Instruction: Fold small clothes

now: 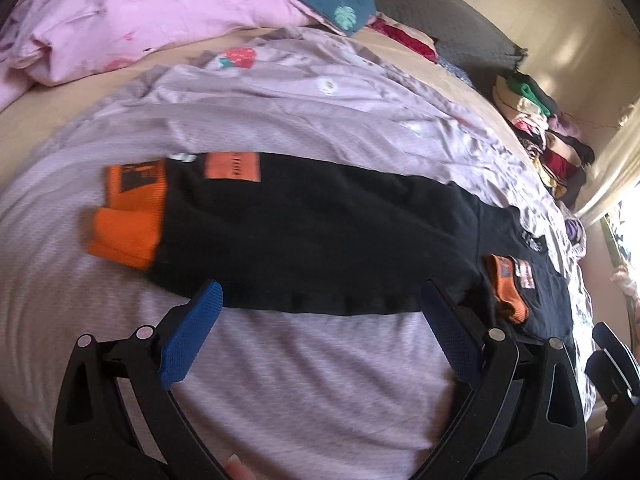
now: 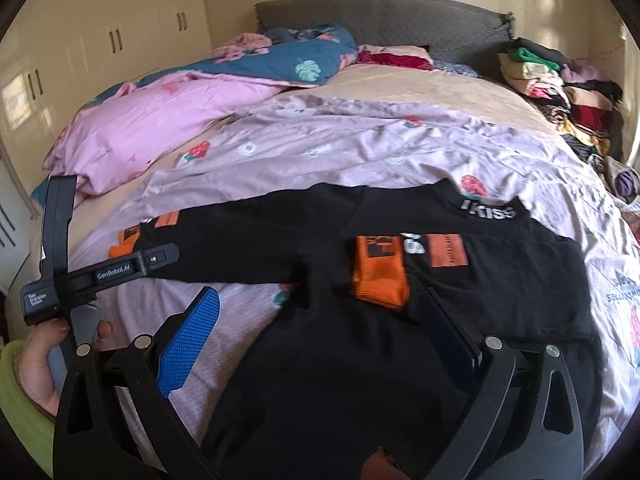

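- Left gripper (image 1: 320, 316): jaws spread wide, nothing between the blue pads (image 1: 192, 332). It hovers over the lilac sheet (image 1: 300, 392), tips just short of the near edge of the black top's sleeve.
- Right gripper (image 2: 320, 328): jaws also wide apart, holding nothing. It sits over the body of the black top (image 2: 340, 360), with fabric showing between and under the fingers; contact cannot be told.
- Black top lies flat on the lilac sheet, on the bed's near half.
- Long axis: in the right wrist view the body runs near to far, with the collar and white "KISS" lettering (image 2: 488, 210) at the far end, pointing toward the headboard (image 2: 380, 20).
- One sleeve stretches out sideways to the left, roughly square to the body, ending in an orange cuff (image 1: 128, 216) at the far left.
- Second orange cuff (image 2: 380, 272) lies folded in on the chest, beside an orange patch (image 2: 446, 254).
- In the right wrist view, the left gripper's black body crosses the outstretched sleeve near its cuff, with the person's hand (image 2: 44, 364) on the handle.
- Pink duvet (image 2: 160, 120) and a teal leaf-print quilt (image 2: 288, 60) are bunched at the far left of the bed.
- Stack of folded clothes (image 2: 560, 88) sits at the far right, well apart from the top.
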Demonstrator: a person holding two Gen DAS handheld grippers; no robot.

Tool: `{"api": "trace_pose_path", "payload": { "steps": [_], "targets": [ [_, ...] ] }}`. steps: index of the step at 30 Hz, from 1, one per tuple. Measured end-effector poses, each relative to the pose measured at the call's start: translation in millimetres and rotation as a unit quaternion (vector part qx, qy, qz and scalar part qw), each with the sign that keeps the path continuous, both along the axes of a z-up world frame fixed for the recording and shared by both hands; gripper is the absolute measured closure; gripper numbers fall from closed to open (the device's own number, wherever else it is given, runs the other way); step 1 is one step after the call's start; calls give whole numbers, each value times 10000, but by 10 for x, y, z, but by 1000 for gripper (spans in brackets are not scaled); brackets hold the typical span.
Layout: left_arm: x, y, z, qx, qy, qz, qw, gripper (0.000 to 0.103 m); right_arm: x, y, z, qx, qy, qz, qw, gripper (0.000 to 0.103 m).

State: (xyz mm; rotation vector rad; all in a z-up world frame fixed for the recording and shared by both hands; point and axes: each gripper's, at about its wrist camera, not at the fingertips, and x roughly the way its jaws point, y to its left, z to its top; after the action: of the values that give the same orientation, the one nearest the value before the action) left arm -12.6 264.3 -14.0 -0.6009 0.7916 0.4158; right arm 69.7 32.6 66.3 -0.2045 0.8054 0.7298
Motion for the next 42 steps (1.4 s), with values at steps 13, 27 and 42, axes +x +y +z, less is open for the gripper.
{"api": "trace_pose_path", "payload": {
  "steps": [13, 27, 42],
  "targets": [
    [-326, 390, -287, -354, 110, 824, 9959, 10, -156, 156, -58, -55, -9, 389, 9992, 5],
    [-282, 896, -262, 7, 48, 1563, 9877, 75, 99, -326, -186, 128, 233, -375, 9989, 5],
    [39, 436, 421, 402, -705, 406, 9959, 99, 235, -840, -135, 387, 255, -1060, 9933, 5]
  ]
}}
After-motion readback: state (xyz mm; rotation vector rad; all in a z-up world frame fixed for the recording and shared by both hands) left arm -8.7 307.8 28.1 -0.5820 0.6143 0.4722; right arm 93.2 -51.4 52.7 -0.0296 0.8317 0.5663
